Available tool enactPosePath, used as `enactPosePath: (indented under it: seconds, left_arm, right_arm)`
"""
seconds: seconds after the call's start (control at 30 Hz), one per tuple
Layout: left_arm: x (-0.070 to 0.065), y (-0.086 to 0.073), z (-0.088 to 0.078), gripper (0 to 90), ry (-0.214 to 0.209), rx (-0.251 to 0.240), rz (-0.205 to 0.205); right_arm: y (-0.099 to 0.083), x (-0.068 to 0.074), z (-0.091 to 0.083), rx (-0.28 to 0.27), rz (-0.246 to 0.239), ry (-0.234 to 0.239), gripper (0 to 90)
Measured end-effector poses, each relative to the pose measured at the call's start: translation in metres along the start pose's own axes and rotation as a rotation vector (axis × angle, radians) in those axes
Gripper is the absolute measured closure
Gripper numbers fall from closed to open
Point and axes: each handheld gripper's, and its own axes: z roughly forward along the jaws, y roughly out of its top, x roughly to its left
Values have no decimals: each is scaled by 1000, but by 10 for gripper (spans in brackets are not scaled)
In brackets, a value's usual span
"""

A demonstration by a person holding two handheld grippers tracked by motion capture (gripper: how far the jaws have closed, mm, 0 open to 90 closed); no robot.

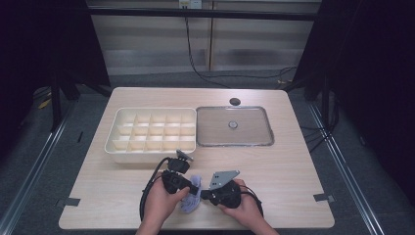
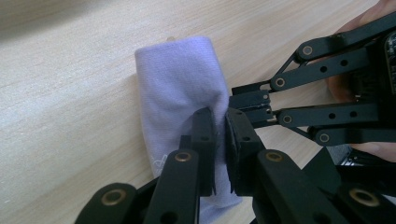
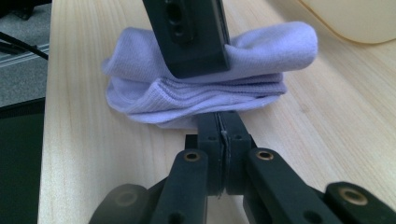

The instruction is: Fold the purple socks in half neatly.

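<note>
Both hands work a folded lavender sock (image 1: pixel 192 197) at the near edge of the table (image 1: pixel 293 166).

Left tongs (image 2: pixel 220 135) are nearly closed, pinching a fold of the sock's fabric; right tongs (image 3: pixel 223 128) are pressed together at the sock's lower edge, a sliver of cloth between them. From above, the left tongs (image 1: pixel 195 188) and right tongs (image 1: pixel 201 195) meet over the sock. Farther back sit a cream divided tray (image 1: pixel 112 142) and, beside it, a clear lid (image 1: pixel 234 126) with a small knob.
</note>
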Motion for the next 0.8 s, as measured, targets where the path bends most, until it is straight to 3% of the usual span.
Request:
enactPosePath:
  seconds: [0.13,0.37,0.4,0.43,0.57,0.8]
  left_arm:
    - [0,-1,1,826,4,-2,-2]
    - [-1,-3,4,817,13,-9,4]
    - [0,-3,4,816,12,-3,21]
    - [0,-3,6,816,9,-11,7]
    - [-1,-4,9,810,-1,-8,9]
    - [-3,-5,11,808,21,-17,24]
  right_arm:
    - [-1,-1,-1,-5,34,9,890]
    - [-1,-1,-3,7,21,-10,896]
    - [-1,-2,-4,9,18,-13,896]
    - [-2,-3,-5,10,15,-15,896]
    - [-4,-7,-10,-9,36,-22,897]
    - [-4,-10,-15,-19,51,-34,897]
